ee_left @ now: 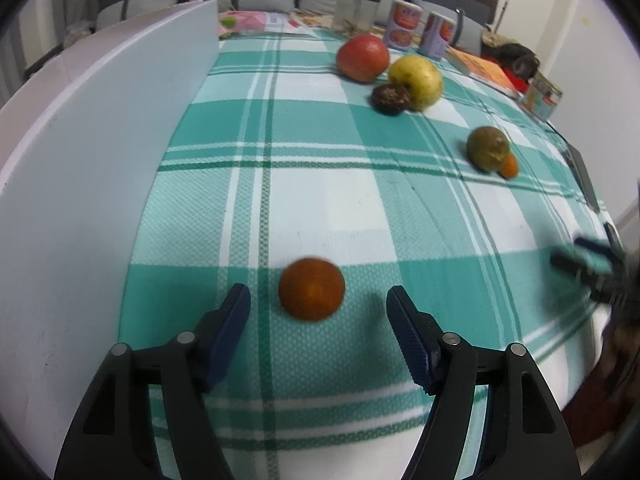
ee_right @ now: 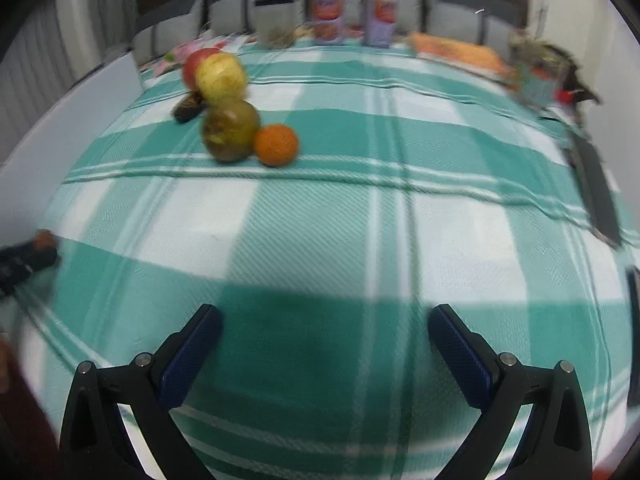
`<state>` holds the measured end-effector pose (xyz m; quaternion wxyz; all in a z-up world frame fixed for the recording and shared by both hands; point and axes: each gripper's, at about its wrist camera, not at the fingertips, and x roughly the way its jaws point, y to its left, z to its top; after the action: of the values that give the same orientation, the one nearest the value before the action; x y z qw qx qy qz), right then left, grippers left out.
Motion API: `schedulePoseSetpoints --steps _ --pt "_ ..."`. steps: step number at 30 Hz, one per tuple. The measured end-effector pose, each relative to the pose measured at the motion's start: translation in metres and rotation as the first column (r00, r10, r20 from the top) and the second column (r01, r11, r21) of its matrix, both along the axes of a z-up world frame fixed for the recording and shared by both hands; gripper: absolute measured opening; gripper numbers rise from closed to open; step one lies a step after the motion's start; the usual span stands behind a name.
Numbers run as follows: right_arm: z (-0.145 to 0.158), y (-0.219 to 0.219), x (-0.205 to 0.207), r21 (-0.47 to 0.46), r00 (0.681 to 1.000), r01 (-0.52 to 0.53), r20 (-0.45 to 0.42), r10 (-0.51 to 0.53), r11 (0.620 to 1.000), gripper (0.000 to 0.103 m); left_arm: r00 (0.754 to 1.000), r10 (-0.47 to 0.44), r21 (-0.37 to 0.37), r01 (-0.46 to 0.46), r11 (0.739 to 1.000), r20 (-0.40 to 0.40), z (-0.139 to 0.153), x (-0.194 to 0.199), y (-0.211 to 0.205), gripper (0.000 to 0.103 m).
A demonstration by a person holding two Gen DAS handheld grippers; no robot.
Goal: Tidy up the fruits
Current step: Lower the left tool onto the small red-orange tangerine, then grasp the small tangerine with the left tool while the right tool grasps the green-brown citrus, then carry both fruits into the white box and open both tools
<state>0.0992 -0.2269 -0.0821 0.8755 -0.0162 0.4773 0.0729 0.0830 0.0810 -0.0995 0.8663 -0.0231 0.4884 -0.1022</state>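
In the left wrist view an orange mandarin (ee_left: 311,289) lies on the green checked cloth just ahead of my open left gripper (ee_left: 318,300), between its fingertips, untouched. Farther off lie a red apple (ee_left: 362,57), a yellow apple (ee_left: 416,77), a dark brown fruit (ee_left: 390,99), a green-brown fruit (ee_left: 487,148) and a small orange (ee_left: 509,166). My right gripper (ee_right: 325,320) is open and empty over bare cloth; the same group shows far left: green-brown fruit (ee_right: 231,130), orange (ee_right: 277,145), yellow apple (ee_right: 221,77).
A white box wall (ee_left: 100,168) stands along the left. Two cans (ee_left: 420,28), a clear container (ee_left: 357,8), an orange book (ee_left: 486,70) and a tin (ee_left: 542,94) line the table's far edge. The right gripper appears blurred at right (ee_left: 592,268).
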Motion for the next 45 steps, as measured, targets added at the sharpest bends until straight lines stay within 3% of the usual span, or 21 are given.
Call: schedulePoseSetpoints --steps 5,8,11,13,15,16,17,21,24,26,30,34,38,42,45 --pt "0.032 0.034 0.059 -0.049 0.982 -0.191 -0.008 0.191 0.980 0.102 0.999 -0.008 -0.067 0.005 0.998 -0.043 0.003 0.000 0.009 0.073" --pt "0.026 0.059 0.100 -0.065 0.951 -0.299 -0.098 0.292 0.952 0.093 0.998 -0.030 -0.077 0.026 0.997 -0.052 0.008 -0.001 0.013 0.073" --pt "0.007 0.077 0.122 -0.115 0.924 -0.356 -0.192 0.330 0.928 0.077 0.997 -0.058 -0.057 0.055 0.997 -0.051 0.010 0.004 0.008 0.073" --pt "-0.001 0.086 0.129 -0.134 0.909 -0.383 -0.229 0.348 0.914 0.049 0.997 -0.067 -0.038 0.066 0.997 -0.039 0.010 0.008 0.003 0.071" --pt "-0.001 0.092 0.129 -0.151 0.905 -0.392 -0.239 0.351 0.908 0.049 0.997 -0.066 -0.016 0.065 0.998 -0.034 0.009 0.014 -0.001 0.060" --pt "0.000 0.093 0.127 -0.154 0.904 -0.395 -0.242 0.353 0.906 0.049 0.997 -0.069 -0.021 0.068 0.997 -0.036 0.008 0.017 -0.002 0.037" --pt "0.002 0.094 0.125 -0.150 0.903 -0.397 -0.242 0.356 0.906 0.049 0.997 -0.069 -0.023 0.068 0.997 -0.039 0.007 0.019 -0.003 0.030" --pt "0.024 0.092 0.107 -0.075 0.909 -0.376 -0.220 0.353 0.924 0.049 0.999 -0.045 -0.049 0.044 0.998 -0.017 0.016 0.015 0.001 0.028" --pt "0.040 0.103 0.093 0.006 0.906 -0.364 -0.232 0.355 0.931 0.049 0.999 -0.008 -0.158 0.003 0.987 -0.031 0.037 0.003 0.014 0.028" --pt "0.055 0.124 0.084 0.058 0.888 -0.399 -0.223 0.402 0.915 0.049 1.000 0.013 -0.241 -0.020 0.970 -0.028 0.066 -0.009 0.030 0.028" --pt "0.102 0.188 0.064 0.217 0.850 -0.478 -0.131 0.510 0.851 0.049 0.995 0.093 -0.313 -0.077 0.947 0.037 0.133 -0.029 0.083 0.028" --pt "0.143 0.273 0.047 0.347 0.780 -0.575 -0.041 0.624 0.741 0.049 0.970 0.230 -0.252 -0.205 0.946 0.075 0.165 -0.029 0.156 0.028" --pt "0.141 0.356 0.032 0.331 0.710 -0.651 -0.055 0.702 0.683 0.049 0.934 0.356 -0.162 -0.354 0.921 -0.020 0.132 -0.009 0.217 0.028" --pt "0.110 0.412 0.025 0.242 0.670 -0.691 -0.138 0.729 0.681 0.049 0.896 0.427 -0.101 -0.439 0.893 -0.122 0.090 0.005 0.252 0.029" --pt "0.085 0.433 0.024 0.182 0.669 -0.697 -0.185 0.720 0.694 0.050 0.879 0.452 -0.076 -0.466 0.881 -0.154 0.076 0.005 0.261 0.030"
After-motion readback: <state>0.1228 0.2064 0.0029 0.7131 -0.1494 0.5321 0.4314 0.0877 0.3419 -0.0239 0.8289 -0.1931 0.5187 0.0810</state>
